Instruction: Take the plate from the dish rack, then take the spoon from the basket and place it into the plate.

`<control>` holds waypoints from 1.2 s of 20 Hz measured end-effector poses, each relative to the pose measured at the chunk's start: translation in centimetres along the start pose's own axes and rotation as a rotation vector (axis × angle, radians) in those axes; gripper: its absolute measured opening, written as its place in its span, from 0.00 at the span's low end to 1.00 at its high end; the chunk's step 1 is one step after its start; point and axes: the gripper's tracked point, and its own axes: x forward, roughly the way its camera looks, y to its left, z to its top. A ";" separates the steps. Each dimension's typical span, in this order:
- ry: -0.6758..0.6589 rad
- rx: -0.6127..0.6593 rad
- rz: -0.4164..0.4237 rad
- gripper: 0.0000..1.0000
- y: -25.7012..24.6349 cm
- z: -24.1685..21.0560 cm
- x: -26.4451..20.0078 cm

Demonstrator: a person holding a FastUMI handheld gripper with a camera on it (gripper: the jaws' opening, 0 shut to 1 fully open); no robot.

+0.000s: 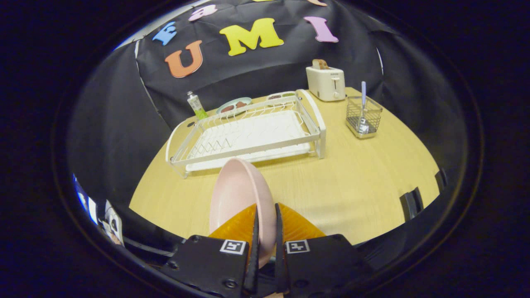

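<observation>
Pink plate held on edge, upright, its rim pinched between the nearly closed fingers of the gripper, hollow face turned left, just before the dish rack. Right of the rack: basket with spoon standing bowl-down, handle up. No legible labels.

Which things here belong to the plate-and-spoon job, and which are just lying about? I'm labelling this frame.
Job: pink plate clamped on edge in the gripper; white dish rack; spoon standing in the wire basket.
Lying about: toaster holding bread, green tube, small plate of food behind the rack.
</observation>
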 end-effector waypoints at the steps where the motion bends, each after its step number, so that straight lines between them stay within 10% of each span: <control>1: 0.002 0.016 0.022 0.22 -0.7 -0.2 0.3; 13: 0.006 -0.004 -0.019 0.44 -7.3 -1.7 4.4; 18: -0.149 -0.086 -0.100 0.90 -9.3 1.4 2.9; 24: -0.437 -0.137 -0.199 1.00 -11.5 7.8 -0.7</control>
